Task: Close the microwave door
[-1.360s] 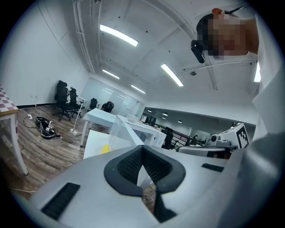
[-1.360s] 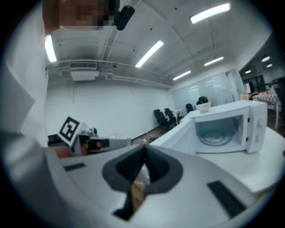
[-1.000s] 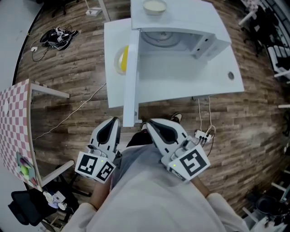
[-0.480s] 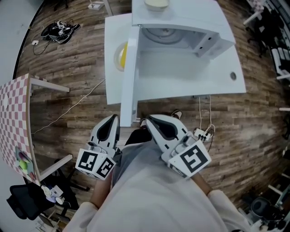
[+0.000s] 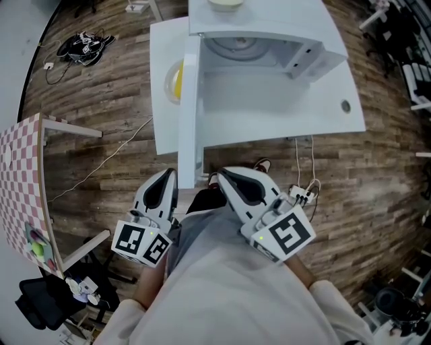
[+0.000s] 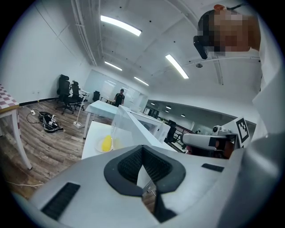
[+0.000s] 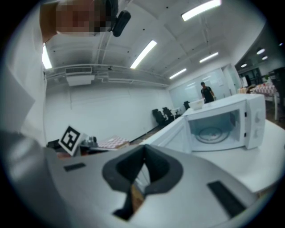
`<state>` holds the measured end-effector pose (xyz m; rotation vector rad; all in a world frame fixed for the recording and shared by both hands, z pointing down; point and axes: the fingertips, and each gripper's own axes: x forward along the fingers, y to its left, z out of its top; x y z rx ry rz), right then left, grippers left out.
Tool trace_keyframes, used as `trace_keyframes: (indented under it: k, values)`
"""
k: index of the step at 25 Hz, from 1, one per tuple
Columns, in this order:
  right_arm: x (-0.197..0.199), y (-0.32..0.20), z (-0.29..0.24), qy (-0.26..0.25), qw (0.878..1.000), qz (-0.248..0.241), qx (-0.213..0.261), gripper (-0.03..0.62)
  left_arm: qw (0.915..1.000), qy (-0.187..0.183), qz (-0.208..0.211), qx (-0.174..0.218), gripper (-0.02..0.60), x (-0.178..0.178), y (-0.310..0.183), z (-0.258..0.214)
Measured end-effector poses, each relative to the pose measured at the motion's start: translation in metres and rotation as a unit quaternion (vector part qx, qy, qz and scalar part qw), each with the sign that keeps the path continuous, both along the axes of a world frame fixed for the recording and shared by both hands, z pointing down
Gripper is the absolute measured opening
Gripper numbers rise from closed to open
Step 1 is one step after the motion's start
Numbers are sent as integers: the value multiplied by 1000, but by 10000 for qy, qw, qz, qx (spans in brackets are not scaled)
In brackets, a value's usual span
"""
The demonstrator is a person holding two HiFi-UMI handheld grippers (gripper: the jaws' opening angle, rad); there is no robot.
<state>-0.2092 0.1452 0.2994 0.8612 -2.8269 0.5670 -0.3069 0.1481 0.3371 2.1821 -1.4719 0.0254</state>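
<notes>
A white microwave (image 5: 306,40) stands at the far side of a white table (image 5: 269,114) with its cavity showing. Its door (image 5: 190,108) is swung wide open and juts edge-on toward me past the table's near edge. Both grippers are held close to my body, short of the table. The left gripper (image 5: 170,174) points at the door's free end, shut and holding nothing. Just right of it the right gripper (image 5: 221,173) is also shut and bare. The right gripper view shows the microwave (image 7: 222,124) with its turntable and its open door (image 7: 171,133).
A yellow item on a plate (image 5: 174,81) lies on the table left of the door. A bowl (image 5: 225,3) sits on the microwave. A checkered table (image 5: 23,182) stands at left. Cables (image 5: 303,195) hang near the table's front edge; dark items (image 5: 79,46) lie on the wooden floor.
The table and microwave have slid slightly up in the head view. Both grippers stay shut near my body, and the door's angle looks the same.
</notes>
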Motion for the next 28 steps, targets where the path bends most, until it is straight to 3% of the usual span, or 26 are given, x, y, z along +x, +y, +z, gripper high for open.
trace_keyframes:
  k: [28]
  values:
    - [48, -21, 6, -51, 9979, 621, -148, 21, 9980, 42, 618, -154, 17, 48, -24, 6]
